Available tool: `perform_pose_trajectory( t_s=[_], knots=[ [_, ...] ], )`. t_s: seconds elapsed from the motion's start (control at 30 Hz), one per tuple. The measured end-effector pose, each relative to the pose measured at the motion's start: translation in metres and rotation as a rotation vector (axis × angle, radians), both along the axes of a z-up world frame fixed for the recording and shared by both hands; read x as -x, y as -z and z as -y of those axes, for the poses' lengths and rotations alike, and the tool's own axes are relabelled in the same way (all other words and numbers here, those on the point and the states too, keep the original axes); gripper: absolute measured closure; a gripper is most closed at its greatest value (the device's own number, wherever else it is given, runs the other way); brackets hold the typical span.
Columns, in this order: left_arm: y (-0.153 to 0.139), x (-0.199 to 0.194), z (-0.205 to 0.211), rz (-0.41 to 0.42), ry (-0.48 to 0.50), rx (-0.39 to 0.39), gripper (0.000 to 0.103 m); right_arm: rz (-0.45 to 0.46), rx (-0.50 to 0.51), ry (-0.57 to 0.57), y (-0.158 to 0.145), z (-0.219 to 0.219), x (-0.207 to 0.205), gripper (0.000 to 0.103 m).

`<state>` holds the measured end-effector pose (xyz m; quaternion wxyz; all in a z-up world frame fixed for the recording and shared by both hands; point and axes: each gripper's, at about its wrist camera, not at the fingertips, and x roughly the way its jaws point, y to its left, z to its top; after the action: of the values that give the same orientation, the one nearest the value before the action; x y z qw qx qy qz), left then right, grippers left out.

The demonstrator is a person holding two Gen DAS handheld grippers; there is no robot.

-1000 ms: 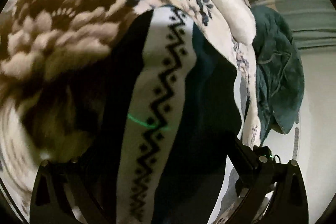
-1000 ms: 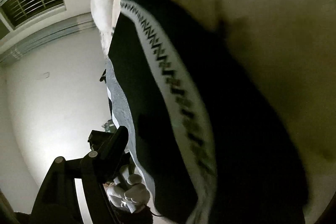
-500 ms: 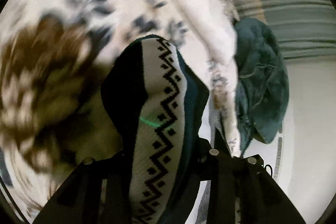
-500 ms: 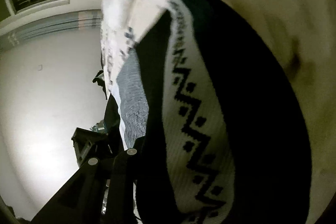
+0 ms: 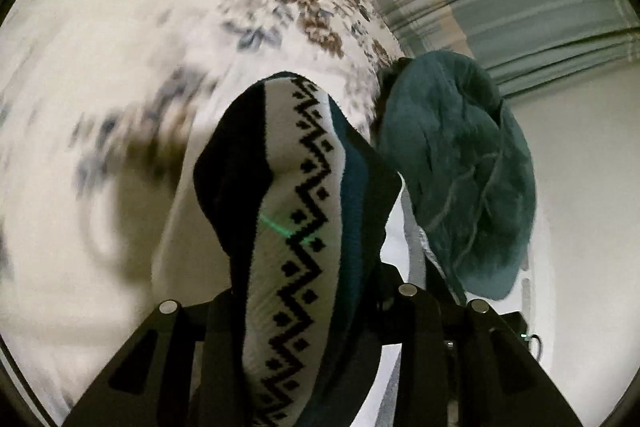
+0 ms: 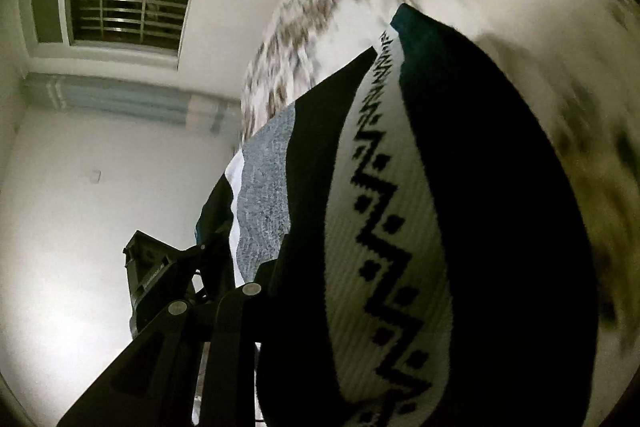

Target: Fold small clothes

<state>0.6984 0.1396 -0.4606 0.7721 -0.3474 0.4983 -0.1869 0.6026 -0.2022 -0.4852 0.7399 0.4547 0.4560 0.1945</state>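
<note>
Left wrist view: the left gripper (image 5: 308, 311) is clamped on a knitted garment (image 5: 296, 211) (black and teal bands flanking a white band with a black zigzag), which rises from between the two dark fingers (image 5: 420, 339) and arches over the floral bedspread (image 5: 120, 67). A crumpled teal towel (image 5: 456, 171) lies just beside the garment, on its right. A green light streak crosses the white band.

Right wrist view: the right gripper (image 6: 256, 311) shows only one finger (image 6: 224, 331) plainly; the garment (image 6: 384, 227) emerges right against it and fills the frame, so the jaws appear closed on the cloth. A grey knit patch (image 6: 264, 195) shows at the garment's left edge. Barred window (image 6: 124, 7) at upper left.
</note>
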Motion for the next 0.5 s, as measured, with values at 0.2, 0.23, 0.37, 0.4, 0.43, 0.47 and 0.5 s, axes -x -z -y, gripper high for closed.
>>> perform_pose_trajectory(
  t_s=[0.2, 0.23, 0.37, 0.4, 0.43, 0.47, 0.5],
  knots=[
    [0.048, -0.099, -0.004, -0.071, 0.046, -0.061, 0.071, 0.008, 0.059, 0.065, 0.03, -0.035, -0.108, 0.08],
    [0.055, -0.105, -0.007, -0.089, 0.045, -0.057, 0.067, 0.001, 0.076, 0.069, 0.038, -0.038, -0.118, 0.08],
    [0.067, -0.103, -0.022, -0.156, 0.049, 0.008, 0.047, -0.071, 0.073, 0.047, 0.058, -0.039, -0.134, 0.053],
    [0.065, -0.096, -0.025, -0.156, 0.05, 0.011, 0.042, -0.09, 0.088, 0.035, 0.058, -0.035, -0.134, 0.051],
    [0.062, -0.089, -0.029, -0.152, 0.05, 0.01, 0.041, -0.095, 0.105, 0.029, 0.056, -0.031, -0.134, 0.047],
    [0.058, -0.079, -0.032, -0.146, 0.052, 0.008, 0.041, -0.111, 0.146, 0.033, 0.053, -0.025, -0.128, 0.039],
    [0.056, -0.07, -0.035, -0.143, 0.048, 0.006, 0.039, -0.117, 0.182, 0.045, 0.051, -0.017, -0.12, 0.038]
  ],
)
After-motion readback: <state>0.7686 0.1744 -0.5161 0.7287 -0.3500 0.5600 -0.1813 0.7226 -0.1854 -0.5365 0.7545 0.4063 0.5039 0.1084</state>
